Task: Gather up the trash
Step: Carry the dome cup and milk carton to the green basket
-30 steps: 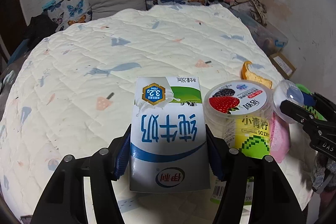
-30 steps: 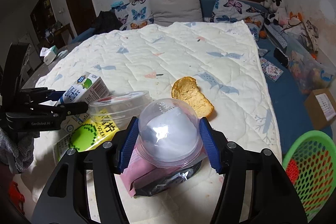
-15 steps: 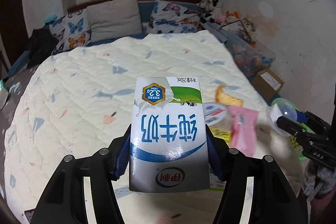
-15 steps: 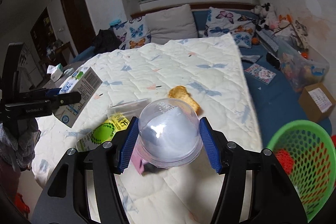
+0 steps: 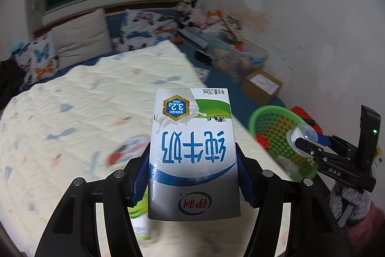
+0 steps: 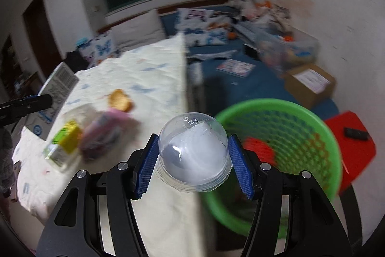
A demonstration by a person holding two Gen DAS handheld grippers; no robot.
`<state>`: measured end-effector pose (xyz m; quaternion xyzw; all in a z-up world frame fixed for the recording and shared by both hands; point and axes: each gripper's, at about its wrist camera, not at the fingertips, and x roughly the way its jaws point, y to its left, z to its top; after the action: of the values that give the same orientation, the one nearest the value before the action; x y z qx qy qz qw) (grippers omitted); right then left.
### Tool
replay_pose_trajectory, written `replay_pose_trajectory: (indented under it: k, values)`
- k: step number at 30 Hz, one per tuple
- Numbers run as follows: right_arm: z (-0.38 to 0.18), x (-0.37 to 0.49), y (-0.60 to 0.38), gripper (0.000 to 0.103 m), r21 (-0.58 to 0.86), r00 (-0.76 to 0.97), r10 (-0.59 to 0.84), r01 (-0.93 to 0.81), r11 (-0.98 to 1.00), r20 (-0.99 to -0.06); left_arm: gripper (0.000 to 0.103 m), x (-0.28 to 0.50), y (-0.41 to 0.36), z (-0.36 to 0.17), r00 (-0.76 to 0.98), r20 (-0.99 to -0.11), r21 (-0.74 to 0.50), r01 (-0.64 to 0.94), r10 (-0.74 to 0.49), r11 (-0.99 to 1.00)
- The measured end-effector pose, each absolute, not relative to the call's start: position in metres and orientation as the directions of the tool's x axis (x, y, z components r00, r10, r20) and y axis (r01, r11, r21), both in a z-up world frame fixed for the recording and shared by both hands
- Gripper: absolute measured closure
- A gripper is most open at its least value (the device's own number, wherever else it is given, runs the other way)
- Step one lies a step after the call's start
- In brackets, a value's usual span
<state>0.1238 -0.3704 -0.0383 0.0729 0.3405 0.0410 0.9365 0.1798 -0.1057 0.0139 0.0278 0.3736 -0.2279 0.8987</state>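
Now both grippers are full and up in the air. The left gripper [image 5: 193, 175] pinches a milk carton [image 5: 193, 153] between its blue pads. The carton stands tall, its long side running from near to far, and its print is upside down. The right gripper [image 6: 193, 165] pinches a clear plastic dome cup [image 6: 193, 155].

The big thing to know is where the green basket [image 6: 322, 122] is. It sits on the floor, off the right edge of the bed [image 6: 154, 78]. From the right gripper, it lies just to the right and a bit lower, very near. From the left gripper, it lies farther off to the right. So the right hand is nearer and, I think, can drop its cup first.

A second ago both grippers were low over the bed, close to the other trash. Since then they have lifted and swung to the right, and the basket has come close. The bread piece [image 6: 119, 100], the pink wrapper [image 6: 103, 136] and the yellow-green box [image 6: 63, 143] lie on the bed, to the left.
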Motion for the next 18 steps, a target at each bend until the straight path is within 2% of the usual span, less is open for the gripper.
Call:
replay_pose_trajectory:
  k: [7,18]
  values:
    - [-0.053,0.108,-0.431,0.043,0.158,0.754,0.024,0.107,0.982,-0.657,0.043,0.182,-0.172,0.013,0.560,-0.692,-0.131,0.524,-0.456,0.841]
    - [-0.068,0.097,-0.474,0.042,0.205,0.744,-0.004,0.189,0.960,-0.668,0.043,0.185,-0.238,0.001,0.494,-0.720,-0.120,0.603,-0.487,0.789]
